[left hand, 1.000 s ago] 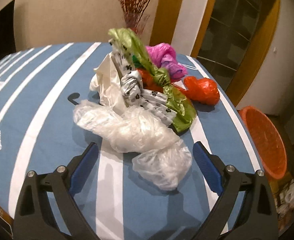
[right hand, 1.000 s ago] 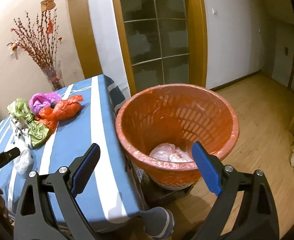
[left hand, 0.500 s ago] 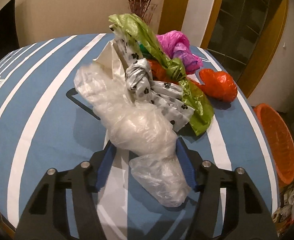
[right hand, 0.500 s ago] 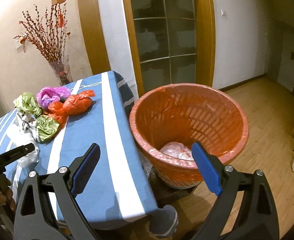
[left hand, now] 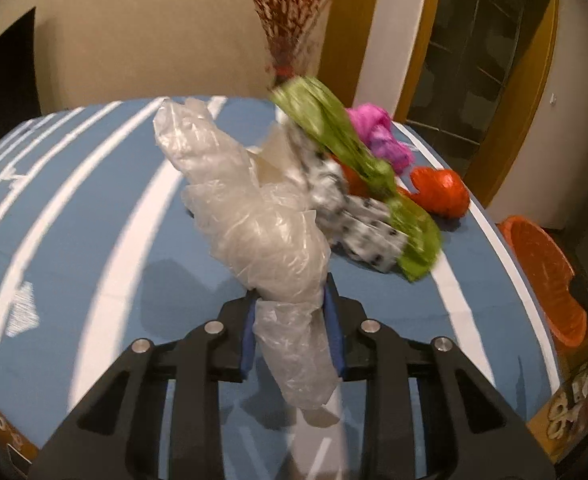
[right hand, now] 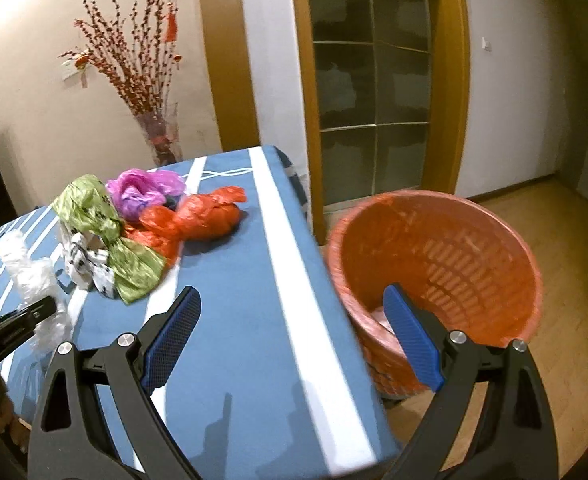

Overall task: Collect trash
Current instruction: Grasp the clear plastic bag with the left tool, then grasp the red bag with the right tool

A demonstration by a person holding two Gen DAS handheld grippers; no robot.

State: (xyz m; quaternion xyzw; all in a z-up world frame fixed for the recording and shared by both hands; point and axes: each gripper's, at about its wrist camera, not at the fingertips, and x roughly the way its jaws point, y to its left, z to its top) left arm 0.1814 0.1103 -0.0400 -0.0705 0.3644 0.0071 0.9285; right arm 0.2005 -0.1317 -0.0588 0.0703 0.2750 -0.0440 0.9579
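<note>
Now: clear bag pinched over the striped table

Just now the left gripper (left hand: 291, 326) has been closing, and its blue pads squeeze the clear plastic bag (left hand: 261, 220), which stands up above the blue striped tablecloth (left hand: 93, 240). Beside it lie the green bag (left hand: 334, 132), pink bag (left hand: 378, 136) and orange bag (left hand: 440, 192). The right gripper (right hand: 291, 336) hangs spread wide, with nothing between its pads, over the table edge next to the orange basket (right hand: 474, 248).

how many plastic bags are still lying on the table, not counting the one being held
5 visible: green bag, black-spotted white bag beside it, pink bag behind, orange bag towards the table's edge, and a cream one glimpsed behind the clear bag. More may be hidden underneath.
</note>
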